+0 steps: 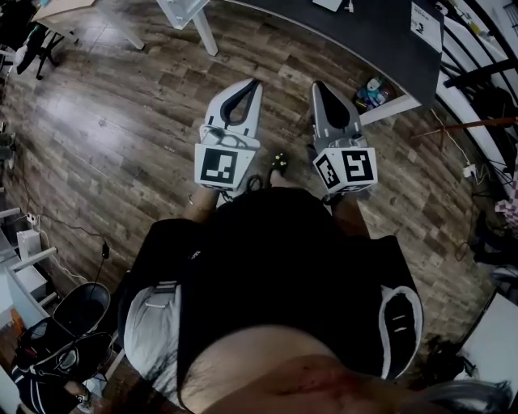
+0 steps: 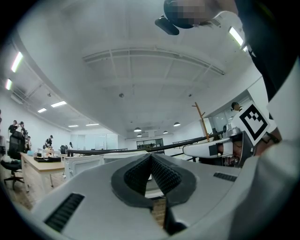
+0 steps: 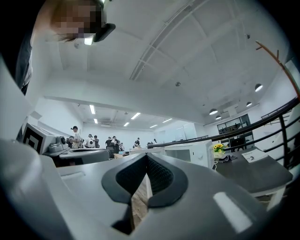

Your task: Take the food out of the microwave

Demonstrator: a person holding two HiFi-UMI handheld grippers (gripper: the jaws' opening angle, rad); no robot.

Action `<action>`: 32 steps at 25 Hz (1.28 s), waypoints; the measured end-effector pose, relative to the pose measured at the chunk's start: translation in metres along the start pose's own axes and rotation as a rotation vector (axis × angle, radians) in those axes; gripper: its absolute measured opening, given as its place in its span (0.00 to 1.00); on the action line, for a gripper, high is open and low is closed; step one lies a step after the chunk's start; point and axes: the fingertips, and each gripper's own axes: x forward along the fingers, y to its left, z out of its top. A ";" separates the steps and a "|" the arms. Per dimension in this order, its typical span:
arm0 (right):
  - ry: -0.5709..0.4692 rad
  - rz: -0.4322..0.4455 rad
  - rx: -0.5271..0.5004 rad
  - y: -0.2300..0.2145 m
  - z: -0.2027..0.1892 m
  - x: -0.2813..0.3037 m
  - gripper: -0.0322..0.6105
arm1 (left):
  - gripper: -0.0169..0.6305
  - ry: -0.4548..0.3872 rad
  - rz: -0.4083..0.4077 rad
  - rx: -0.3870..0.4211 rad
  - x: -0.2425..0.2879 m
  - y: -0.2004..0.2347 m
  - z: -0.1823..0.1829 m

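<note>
The white microwave (image 3: pixel 188 152) shows only in the right gripper view, at the far end of the dark desk (image 3: pixel 255 174), with yellow flowers (image 3: pixel 218 147) just beside it. Whether it stands on that desk I cannot tell, and the food inside is not visible.

The person stands over the wooden floor (image 1: pixel 121 121) and holds both tools out in front, about level and side by side, pointing toward the desk's near edge. The left gripper (image 1: pixel 256 82) has its jaws closed tip to tip with nothing between them. The right gripper (image 1: pixel 317 85) is closed and empty too.

Each tool's cube carries black-and-white square markers. A sheet of paper (image 1: pixel 426 24) lies near the desk's right corner, and its print is too small to read.
</note>
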 end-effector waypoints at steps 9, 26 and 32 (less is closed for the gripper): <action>-0.014 0.029 0.021 -0.050 0.004 0.050 0.05 | 0.04 0.004 0.039 -0.025 0.066 0.021 -0.009; 0.021 0.063 0.035 -0.125 -0.010 0.114 0.05 | 0.04 0.041 0.063 -0.038 0.165 0.040 -0.030; 0.040 0.070 0.035 -0.128 -0.017 0.148 0.05 | 0.04 0.039 0.059 -0.065 0.186 0.067 -0.035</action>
